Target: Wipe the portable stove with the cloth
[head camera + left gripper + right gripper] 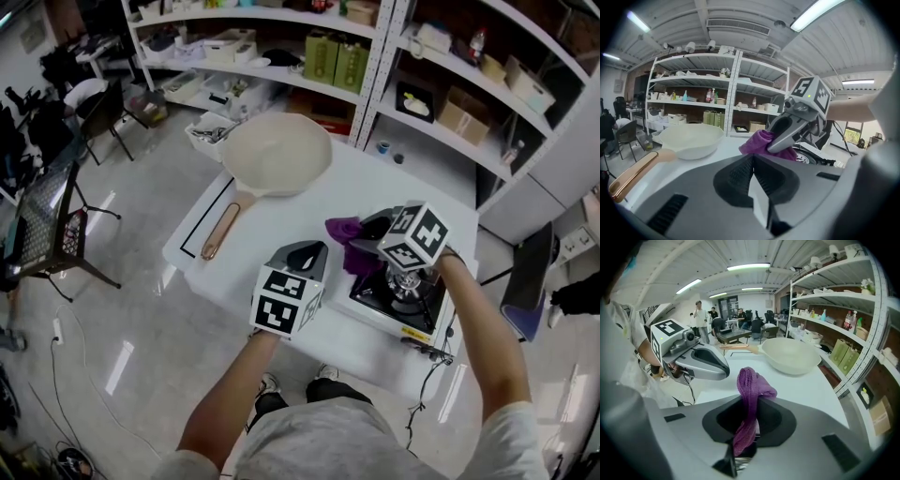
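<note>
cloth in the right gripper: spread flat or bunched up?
Bunched. The purple cloth sits pinched in the right gripper as a gathered strip, its crumpled end sticking out past the jaws.

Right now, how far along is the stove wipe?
Done: the purple cloth is clamped in the right gripper. In hand: that gripper hangs over the portable stove; cloth contact isn't clear. Left: the wiping itself, as far as I can tell. The left gripper is shut, empty.

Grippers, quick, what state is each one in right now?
Left gripper: shut, nothing between its jaws.
Right gripper: shut on the purple cloth.
</note>
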Demonstrator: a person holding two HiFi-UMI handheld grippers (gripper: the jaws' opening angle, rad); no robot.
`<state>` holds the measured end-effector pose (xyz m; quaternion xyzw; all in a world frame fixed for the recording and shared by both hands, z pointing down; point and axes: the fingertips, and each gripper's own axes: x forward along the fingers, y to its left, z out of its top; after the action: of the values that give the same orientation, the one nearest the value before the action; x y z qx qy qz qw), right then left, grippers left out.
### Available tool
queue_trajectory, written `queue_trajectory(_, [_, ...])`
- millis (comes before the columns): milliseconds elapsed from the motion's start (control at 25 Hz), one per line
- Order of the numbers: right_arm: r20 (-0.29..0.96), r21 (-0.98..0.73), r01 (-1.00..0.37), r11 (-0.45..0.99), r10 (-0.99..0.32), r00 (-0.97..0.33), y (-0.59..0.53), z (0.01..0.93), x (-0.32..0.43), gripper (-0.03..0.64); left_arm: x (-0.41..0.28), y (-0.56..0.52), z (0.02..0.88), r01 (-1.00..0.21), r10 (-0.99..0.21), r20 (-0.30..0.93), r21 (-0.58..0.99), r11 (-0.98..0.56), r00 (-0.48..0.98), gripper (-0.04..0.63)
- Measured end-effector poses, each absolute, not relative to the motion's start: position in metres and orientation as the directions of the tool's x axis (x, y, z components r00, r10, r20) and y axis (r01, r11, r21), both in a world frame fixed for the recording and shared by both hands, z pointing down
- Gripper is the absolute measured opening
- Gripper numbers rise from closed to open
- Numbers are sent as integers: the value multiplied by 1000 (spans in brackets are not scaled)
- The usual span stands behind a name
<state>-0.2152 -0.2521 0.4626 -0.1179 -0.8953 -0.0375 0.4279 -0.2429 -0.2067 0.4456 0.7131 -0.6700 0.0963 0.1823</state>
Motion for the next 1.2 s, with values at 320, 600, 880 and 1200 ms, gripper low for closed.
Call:
queue_trajectory(320, [771,-35,249,968,184,-609,-286,462,-222,63,-234,-236,452,-989,-918,387,144,-32,86,5])
queue_trajectory(600, [765,-17,195,981,138,-628,-322,464,-231,63,-234,-247,460,-991,-911,405,135,-20,74,5])
queue_trajectory(880, [751,-26,146,989,115,-651,-352,468,-236,63,-236,-255,468,-992,-901,430,123,0,53,5])
queue_trajectory(1200, [737,-28,66,997,66,-673,-385,471,-234,63,-239,-264,469,-994,-897,439,112,10,41,5])
